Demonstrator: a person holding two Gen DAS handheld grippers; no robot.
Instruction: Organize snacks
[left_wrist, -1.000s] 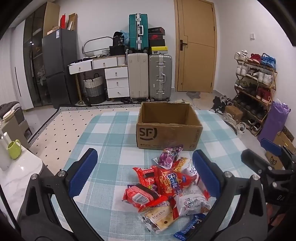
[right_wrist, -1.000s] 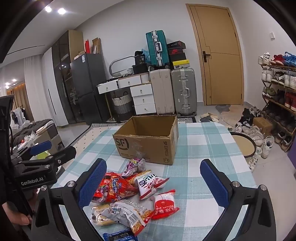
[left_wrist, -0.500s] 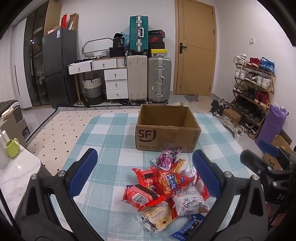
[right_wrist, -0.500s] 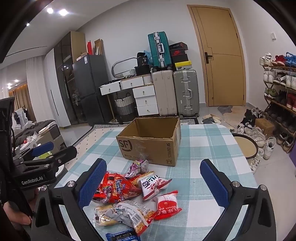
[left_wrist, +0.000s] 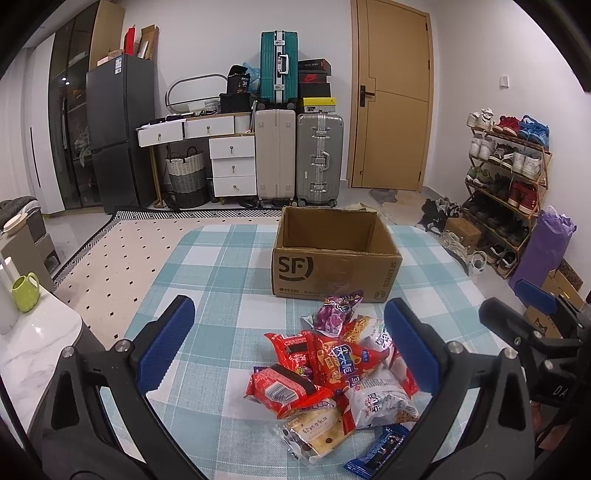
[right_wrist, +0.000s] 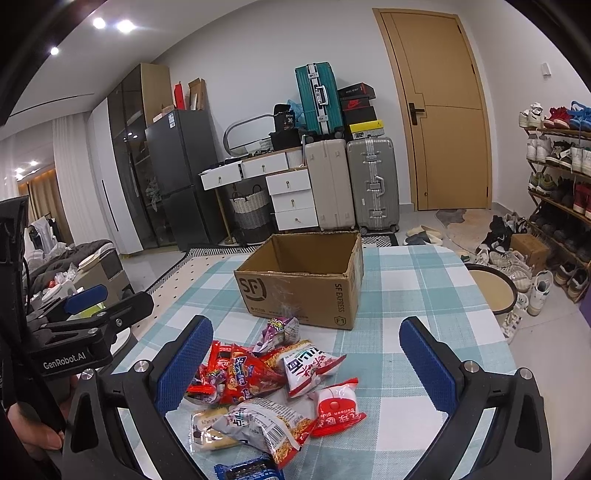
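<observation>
A heap of snack packets (left_wrist: 332, 373) (right_wrist: 266, 384) lies on the checked tablecloth, red, white and purple bags with a blue bar (left_wrist: 376, 450) at the near edge. Behind it stands an open, empty cardboard box (left_wrist: 334, 254) (right_wrist: 303, 277) marked SF. My left gripper (left_wrist: 288, 347) hovers open above the heap's near-left side, nothing between its blue pads. My right gripper (right_wrist: 306, 365) is open too, over the heap's right part. Each gripper shows in the other's view: the right one (left_wrist: 532, 317) at the right edge, the left one (right_wrist: 92, 314) at the left edge.
The table (left_wrist: 221, 258) carries a teal and white checked cloth. A white side counter with a green mug (left_wrist: 26, 291) sits at the left. Suitcases (left_wrist: 299, 155), drawers and a fridge line the far wall; a shoe rack (left_wrist: 509, 177) and round stool (right_wrist: 491, 291) stand to the right.
Both views have lifted and pulled back slightly, so the box and heap sit a little lower and farther. Both grippers stay open; no packet has moved.
</observation>
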